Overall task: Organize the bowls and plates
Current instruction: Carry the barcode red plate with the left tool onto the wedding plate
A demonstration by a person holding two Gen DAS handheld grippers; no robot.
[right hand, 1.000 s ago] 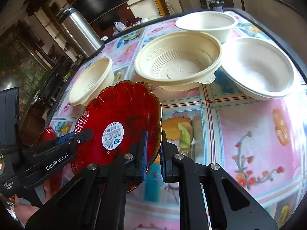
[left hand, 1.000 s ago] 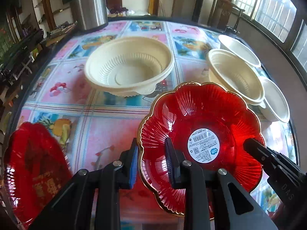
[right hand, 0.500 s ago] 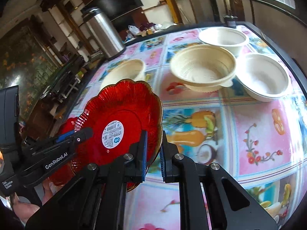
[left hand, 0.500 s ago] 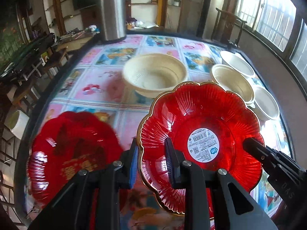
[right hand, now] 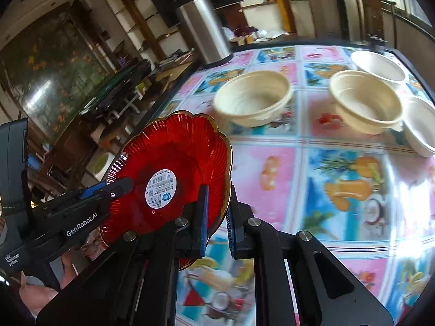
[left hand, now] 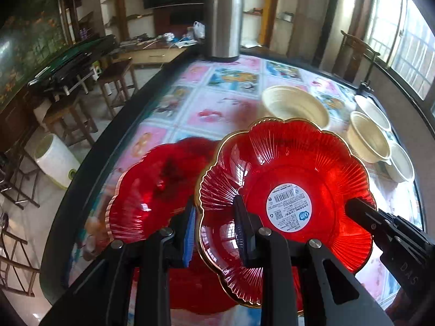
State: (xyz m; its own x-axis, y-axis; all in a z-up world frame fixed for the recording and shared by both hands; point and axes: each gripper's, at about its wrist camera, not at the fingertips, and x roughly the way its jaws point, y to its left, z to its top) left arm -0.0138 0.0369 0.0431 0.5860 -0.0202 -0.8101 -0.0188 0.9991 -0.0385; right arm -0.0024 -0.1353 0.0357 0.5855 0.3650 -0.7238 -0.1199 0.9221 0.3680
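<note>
A red scalloped plate (left hand: 288, 179) with a gold rim and a white label is held in the air between both grippers. My left gripper (left hand: 214, 222) is shut on its left rim. My right gripper (right hand: 217, 212) is shut on its right rim; the plate also shows in the right wrist view (right hand: 168, 174). A second red plate (left hand: 160, 187) lies on the table below and to the left. Several cream bowls stand further back: one (left hand: 296, 106) in the middle, one (left hand: 369, 138) to the right, one (right hand: 252, 97) in the right wrist view.
A steel thermos (left hand: 223, 19) stands at the table's far end. The table (left hand: 217, 108) has a bright fruit-print cloth and a dark rim. Stools and a white bin (left hand: 54, 160) stand on the floor to the left.
Both grippers have lifted the red plate higher and carried it left, over the second red plate. The bowls now look smaller and further away.
</note>
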